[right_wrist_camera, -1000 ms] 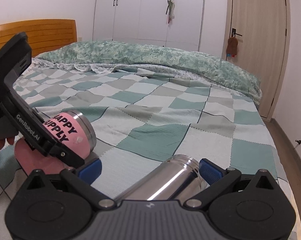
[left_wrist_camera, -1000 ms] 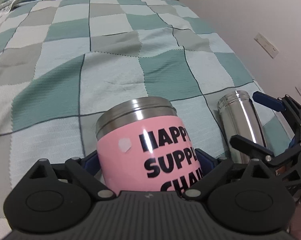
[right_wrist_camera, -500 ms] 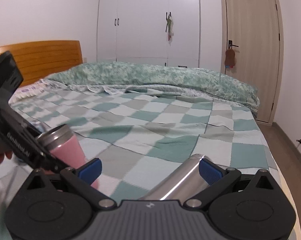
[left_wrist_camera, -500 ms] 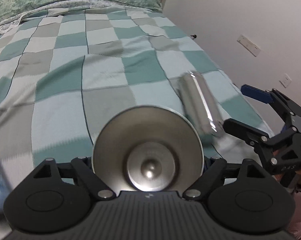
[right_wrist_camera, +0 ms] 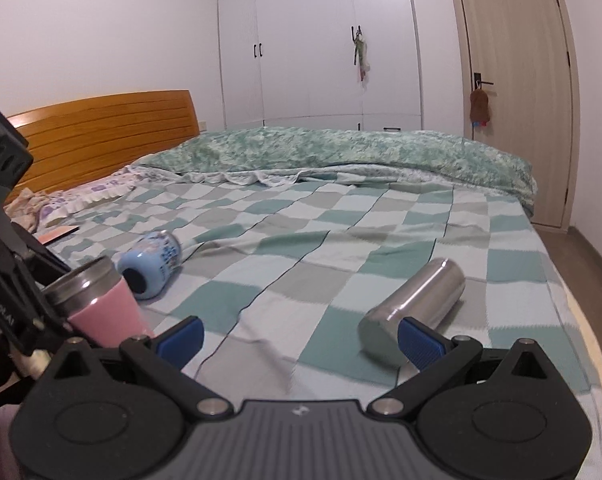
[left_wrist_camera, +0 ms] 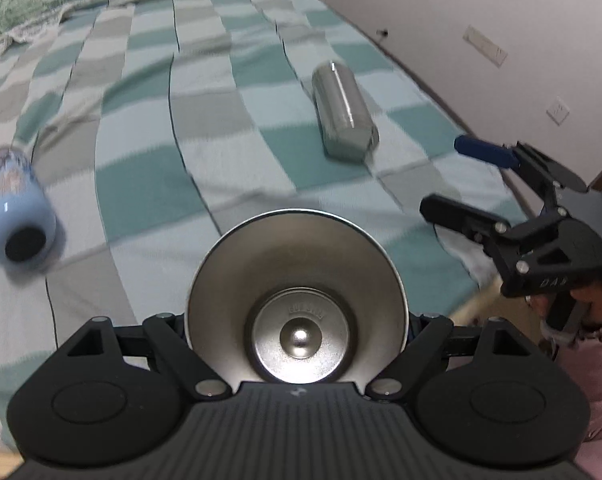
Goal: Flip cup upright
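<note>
My left gripper (left_wrist_camera: 297,320) is shut on the pink steel cup (left_wrist_camera: 297,304); the left wrist view looks straight into its open mouth. In the right wrist view the cup (right_wrist_camera: 97,304) stands nearly upright, mouth up, held above the bed at the left. My right gripper (right_wrist_camera: 299,338) is open and empty, drawn back from a plain steel tumbler (right_wrist_camera: 415,304) that lies on its side on the checkered blanket. The right gripper (left_wrist_camera: 473,176) also shows at the right of the left wrist view, apart from the tumbler (left_wrist_camera: 343,118).
A light blue printed cup (left_wrist_camera: 15,200) lies on its side at the left of the bed, mouth toward me, also in the right wrist view (right_wrist_camera: 151,260). A wooden headboard (right_wrist_camera: 101,132), a folded green quilt (right_wrist_camera: 341,152) and a wall (left_wrist_camera: 481,40) bound the bed.
My left gripper has lifted and turned the pink cup from lying on its side to mouth up. My right gripper has pulled back and away from the steel tumbler.
</note>
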A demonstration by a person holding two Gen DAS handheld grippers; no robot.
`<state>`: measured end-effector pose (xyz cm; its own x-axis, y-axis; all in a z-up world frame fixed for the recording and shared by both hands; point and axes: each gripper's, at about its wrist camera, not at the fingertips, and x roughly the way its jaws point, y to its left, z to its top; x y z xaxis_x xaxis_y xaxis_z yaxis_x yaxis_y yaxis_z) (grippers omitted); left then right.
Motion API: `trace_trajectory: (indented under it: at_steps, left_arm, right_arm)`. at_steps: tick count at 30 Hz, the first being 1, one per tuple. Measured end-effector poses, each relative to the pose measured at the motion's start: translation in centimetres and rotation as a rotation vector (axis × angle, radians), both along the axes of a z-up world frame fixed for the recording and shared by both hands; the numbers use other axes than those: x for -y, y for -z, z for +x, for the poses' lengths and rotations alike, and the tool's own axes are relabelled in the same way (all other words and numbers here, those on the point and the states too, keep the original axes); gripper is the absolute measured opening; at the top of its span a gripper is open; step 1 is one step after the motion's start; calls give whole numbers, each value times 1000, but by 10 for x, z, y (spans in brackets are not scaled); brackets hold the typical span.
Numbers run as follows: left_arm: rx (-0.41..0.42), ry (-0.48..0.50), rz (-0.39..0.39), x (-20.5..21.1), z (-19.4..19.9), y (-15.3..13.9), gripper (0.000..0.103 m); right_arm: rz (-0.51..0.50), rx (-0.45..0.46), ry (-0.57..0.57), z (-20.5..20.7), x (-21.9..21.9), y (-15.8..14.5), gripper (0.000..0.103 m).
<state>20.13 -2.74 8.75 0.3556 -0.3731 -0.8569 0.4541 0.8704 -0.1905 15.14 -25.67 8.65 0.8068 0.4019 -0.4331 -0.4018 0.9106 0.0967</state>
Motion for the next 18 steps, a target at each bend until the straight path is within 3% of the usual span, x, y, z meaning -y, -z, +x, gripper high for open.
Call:
trace_trajectory:
  at_steps: [5, 12, 14, 15, 16, 18]
  left_arm:
    - [-62, -30, 29, 6, 7, 28, 85]
    - [25, -73, -19, 18, 25, 35, 85]
    - [44, -80, -14, 20, 26, 35, 90]
    - [65, -86, -9, 19, 24, 33, 100]
    - [86, -89, -9, 18, 23, 30, 103]
    - [134, -82, -17, 12, 15, 24, 103]
  right_arm:
    - [11, -31, 1, -13, -2, 9, 103]
    - [3, -75, 67, -19, 5, 22, 103]
    - [-1, -79, 75, -21, 6, 24, 103]
    - [-2, -79, 77, -22, 6, 24, 103]
    - [-3, -78, 78, -22, 6, 23, 103]
    - [-7, -73, 81, -23, 5, 21, 103]
